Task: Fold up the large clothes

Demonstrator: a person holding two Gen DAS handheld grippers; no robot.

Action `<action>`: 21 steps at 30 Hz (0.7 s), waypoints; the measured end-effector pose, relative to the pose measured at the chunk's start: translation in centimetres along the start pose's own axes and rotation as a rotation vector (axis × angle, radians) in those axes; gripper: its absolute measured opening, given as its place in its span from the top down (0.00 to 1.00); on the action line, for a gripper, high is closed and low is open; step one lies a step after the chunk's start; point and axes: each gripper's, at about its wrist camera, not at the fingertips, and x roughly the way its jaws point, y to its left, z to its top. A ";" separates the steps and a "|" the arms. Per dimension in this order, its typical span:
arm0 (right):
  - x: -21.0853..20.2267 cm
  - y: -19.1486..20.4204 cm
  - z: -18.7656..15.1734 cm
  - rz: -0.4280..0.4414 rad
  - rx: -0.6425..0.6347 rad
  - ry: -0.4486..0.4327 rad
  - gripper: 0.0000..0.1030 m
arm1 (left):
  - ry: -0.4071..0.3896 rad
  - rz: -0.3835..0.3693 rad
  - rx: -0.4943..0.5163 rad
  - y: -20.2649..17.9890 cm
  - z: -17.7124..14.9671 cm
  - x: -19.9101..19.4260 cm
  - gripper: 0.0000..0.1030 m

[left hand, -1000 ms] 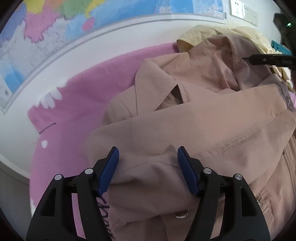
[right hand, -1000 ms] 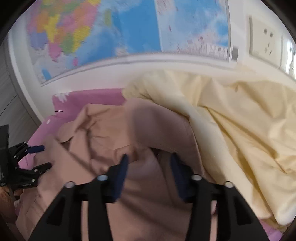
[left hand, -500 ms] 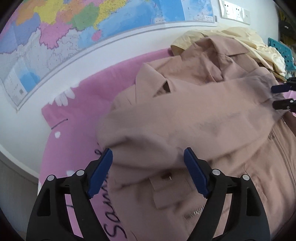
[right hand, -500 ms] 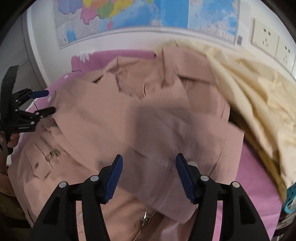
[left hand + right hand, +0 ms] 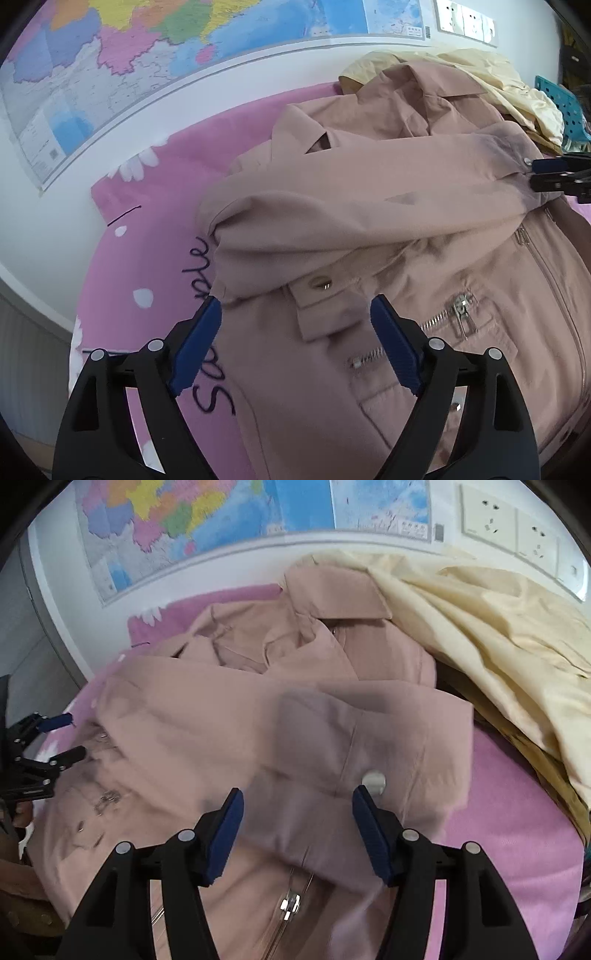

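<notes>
Surface: a pink cover (image 5: 155, 206) printed with white shapes and dark handwriting spreads under everything, below a wall map (image 5: 110, 55).
Jacket: a dusty-pink jacket (image 5: 369, 206) lies across the pink cover, collar toward the wall, one sleeve folded across its chest.
Yellow garment: a pale yellow garment (image 5: 498, 635) is heaped at the jacket's far right, partly under its collar.
Only in the left wrist view: the chest zip pocket (image 5: 458, 314), a snap on a flap, the handwriting, and a teal perforated object (image 5: 561, 103) at the right edge.
Only in the right wrist view: the sleeve cuff (image 5: 406, 746) with its silver button, the front zipper pull low in frame, and wall sockets (image 5: 517, 528).
Hard to make out: the cuff area is blurred; what lies at the lower left edge is possibly a sleeve.
Left gripper (image 5: 295, 339): angled downward above the pocket, jaws spread wide and just opened further, fabric beneath but not pinched.
Right gripper (image 5: 295, 827): angled downward above the cuff, jaws apart, just widened, gripping nothing.
</notes>
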 end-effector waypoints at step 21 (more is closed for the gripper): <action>-3.5 0.3 -6.9 0.062 0.109 -0.005 0.38 | 0.055 -0.106 -0.206 4.7 -8.3 -3.6 0.14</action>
